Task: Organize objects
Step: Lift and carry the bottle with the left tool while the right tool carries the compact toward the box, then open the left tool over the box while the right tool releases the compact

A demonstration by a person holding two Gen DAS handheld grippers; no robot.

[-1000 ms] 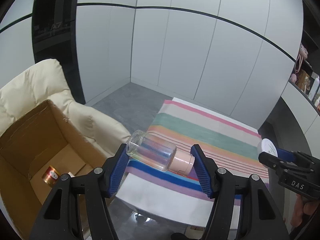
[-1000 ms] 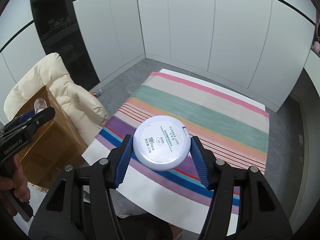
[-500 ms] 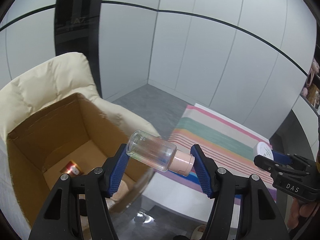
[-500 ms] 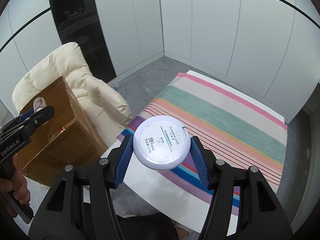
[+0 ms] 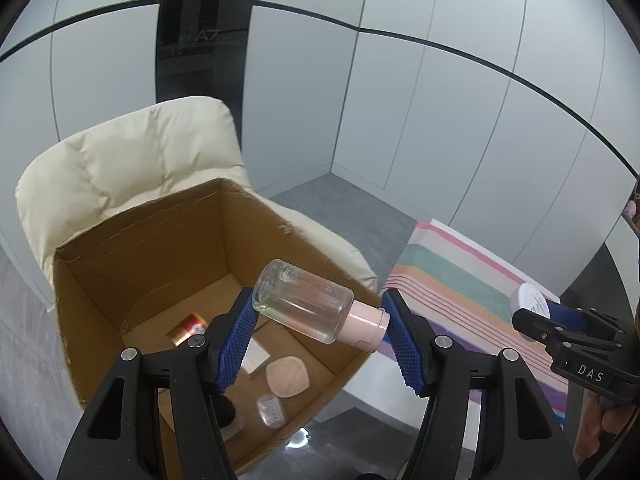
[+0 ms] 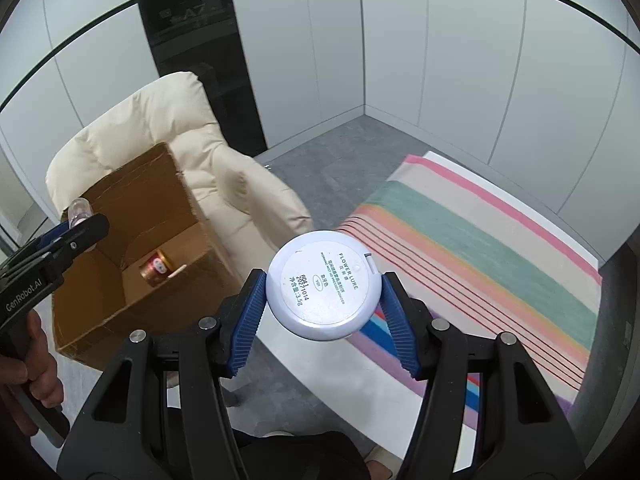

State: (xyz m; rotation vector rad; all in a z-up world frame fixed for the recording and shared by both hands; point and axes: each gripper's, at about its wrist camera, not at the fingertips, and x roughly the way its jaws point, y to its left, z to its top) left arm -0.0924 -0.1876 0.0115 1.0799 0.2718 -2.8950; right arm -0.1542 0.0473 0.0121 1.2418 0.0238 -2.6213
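Left wrist: left gripper (image 5: 318, 334) clamped on a clear bottle (image 5: 304, 306) with a pink cap (image 5: 368, 326), held lengthwise between the blue pads, cap toward the right pad, bottle tilted with the base higher. It hangs over the open box (image 5: 140, 240), above the box's near right part. The box sits on a cream chair (image 5: 132, 156). On the box floor: a gold can (image 5: 187, 328) toward the far left corner, a white carton (image 5: 256, 356), a pink puff (image 5: 287, 376), a small clear packet (image 5: 271, 410), and a dark round item at the near edge, partly hidden by the finger. Right gripper (image 5: 560, 320) shows at the right edge, compact (image 5: 528, 300) in it.

Right wrist: right gripper (image 6: 324, 308) closed on a white round compact (image 6: 324, 284), pads on its left and right rim, printed label facing the camera. It is held in the air over the floor, between the chair (image 6: 224, 172) and the striped rug (image 6: 480, 248), outside the box (image 6: 132, 276). Left gripper (image 6: 72, 236) is at the left edge with the bottle base (image 6: 80, 208) sticking out over the box's left wall. The can (image 6: 156, 268) lies on the box floor.
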